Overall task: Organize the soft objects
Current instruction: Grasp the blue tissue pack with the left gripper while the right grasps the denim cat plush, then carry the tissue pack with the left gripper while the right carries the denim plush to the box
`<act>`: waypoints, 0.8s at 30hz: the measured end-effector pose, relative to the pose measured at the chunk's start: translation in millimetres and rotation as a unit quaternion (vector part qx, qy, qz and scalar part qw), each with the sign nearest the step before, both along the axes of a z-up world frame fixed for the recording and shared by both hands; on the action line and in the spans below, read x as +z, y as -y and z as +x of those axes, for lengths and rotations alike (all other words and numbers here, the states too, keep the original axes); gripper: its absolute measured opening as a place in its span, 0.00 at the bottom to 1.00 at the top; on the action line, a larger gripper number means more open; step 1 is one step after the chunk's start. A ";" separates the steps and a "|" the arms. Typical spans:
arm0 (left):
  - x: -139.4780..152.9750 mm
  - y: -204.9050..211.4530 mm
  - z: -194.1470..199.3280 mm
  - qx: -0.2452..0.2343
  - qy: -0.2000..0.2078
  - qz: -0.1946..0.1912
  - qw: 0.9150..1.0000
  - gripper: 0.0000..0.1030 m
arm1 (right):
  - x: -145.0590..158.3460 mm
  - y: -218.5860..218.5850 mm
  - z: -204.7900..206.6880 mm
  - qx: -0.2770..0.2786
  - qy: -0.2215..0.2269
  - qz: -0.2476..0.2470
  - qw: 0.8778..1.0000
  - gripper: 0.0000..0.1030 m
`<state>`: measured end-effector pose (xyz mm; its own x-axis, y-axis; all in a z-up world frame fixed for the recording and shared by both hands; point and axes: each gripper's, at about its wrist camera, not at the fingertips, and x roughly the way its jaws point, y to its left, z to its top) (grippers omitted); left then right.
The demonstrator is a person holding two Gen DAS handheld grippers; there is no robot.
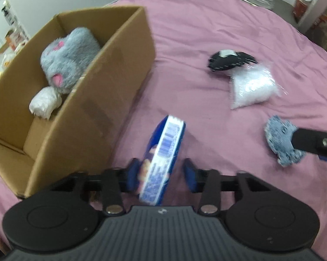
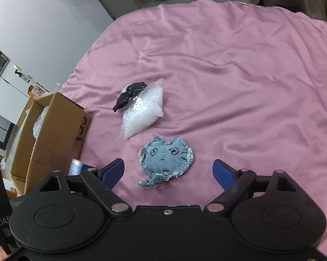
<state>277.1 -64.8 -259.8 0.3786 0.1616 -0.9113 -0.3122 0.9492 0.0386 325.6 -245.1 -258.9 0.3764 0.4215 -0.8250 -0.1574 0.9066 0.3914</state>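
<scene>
Denim cat patch [image 2: 166,159], frayed at the edge with an inked face, lies flat on the pink cloth [image 2: 250,87], straight ahead at twelve o'clock of the right gripper [image 2: 170,169]. That gripper's blue-padded fingers stand wide apart on either side of the patch's near end without touching it, and the tool tips steeply downward. Only the right wrist view shows the cat's face. The left wrist view catches just a ribbed edge of the patch at three o'clock, partly behind a black finger of the right gripper.

The left gripper [image 1: 161,167] also points steeply down. A glossy blue-and-white packet [image 1: 163,152] with a barcode stands on edge between its fingers. The left pad touches it, while the right pad looks a sliver clear, so the grip is not closed; blur makes this uncertain. The right wrist view shows only a corner of this packet at nine o'clock.

At ten o'clock of the left gripper sits an open cardboard box [image 1: 87,100]. Inside are a shaggy grey plush [image 1: 69,58] with pink patches and a crinkled white bundle [image 1: 44,104]; the right wrist view hides these almost entirely.

Farther off at one o'clock, a black stitched pouch [image 1: 228,62] rests against a clear bag of white filling [image 1: 252,84].
</scene>
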 end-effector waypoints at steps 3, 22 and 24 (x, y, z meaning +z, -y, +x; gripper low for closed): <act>2.9 -5.4 2.3 0.009 0.001 -0.011 1.000 0.19 | -2.0 -1.7 2.8 0.000 0.002 0.001 1.000 0.81; 57.1 -20.4 -16.5 -0.002 0.057 -0.071 0.996 0.19 | -8.1 -16.7 0.6 0.010 0.000 -0.042 0.999 0.36; 64.5 -22.0 -21.5 -0.006 0.065 -0.077 0.995 0.19 | -1.9 -16.3 -4.9 0.006 0.005 -0.044 0.999 0.35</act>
